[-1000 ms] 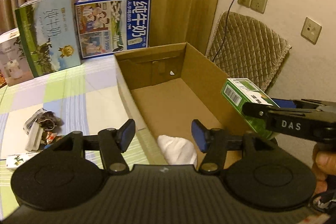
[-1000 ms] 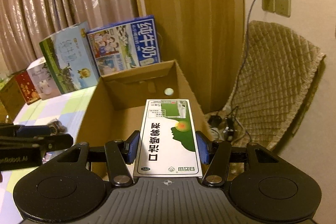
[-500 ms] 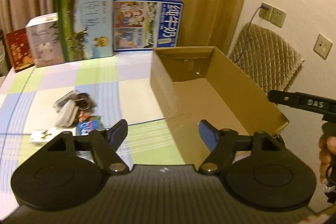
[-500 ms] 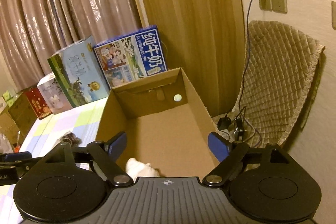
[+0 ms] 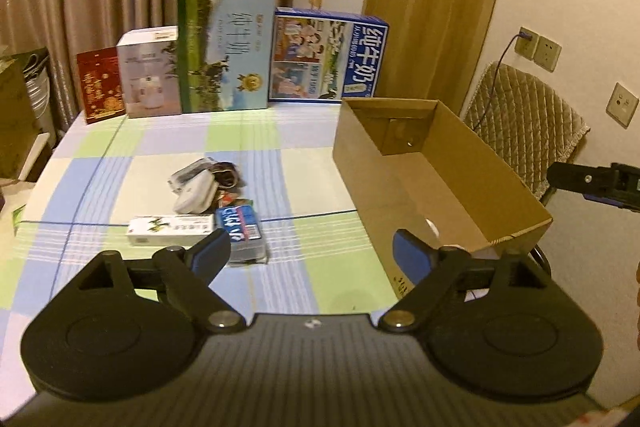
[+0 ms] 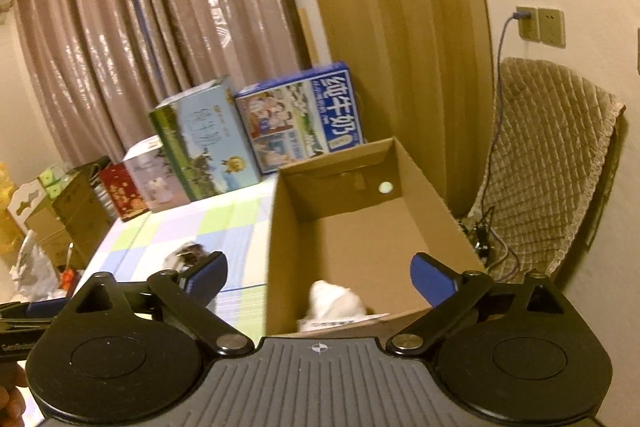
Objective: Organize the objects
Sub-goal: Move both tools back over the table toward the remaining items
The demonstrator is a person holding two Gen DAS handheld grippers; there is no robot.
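Left wrist view: both claws, left claw (image 5: pixel 310 253) and right claw (image 6: pixel 318 273), released, just opening; one cardboard box (image 5: pixel 472 187), four cartons (image 5: pixel 224 51) on checked surface (image 5: pixel 312 155), curtained room.

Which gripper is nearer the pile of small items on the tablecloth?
Left. The left gripper hangs open just short of the pile; the right gripper hangs open over the cardboard box, off to the pile's side.

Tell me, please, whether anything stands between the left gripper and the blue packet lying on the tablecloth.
Nothing visible does. The left gripper is open and empty, and the blue packet lies just past its left finger, uncovered. A white carton touches the packet's left side, and the cardboard box stands off to the right.
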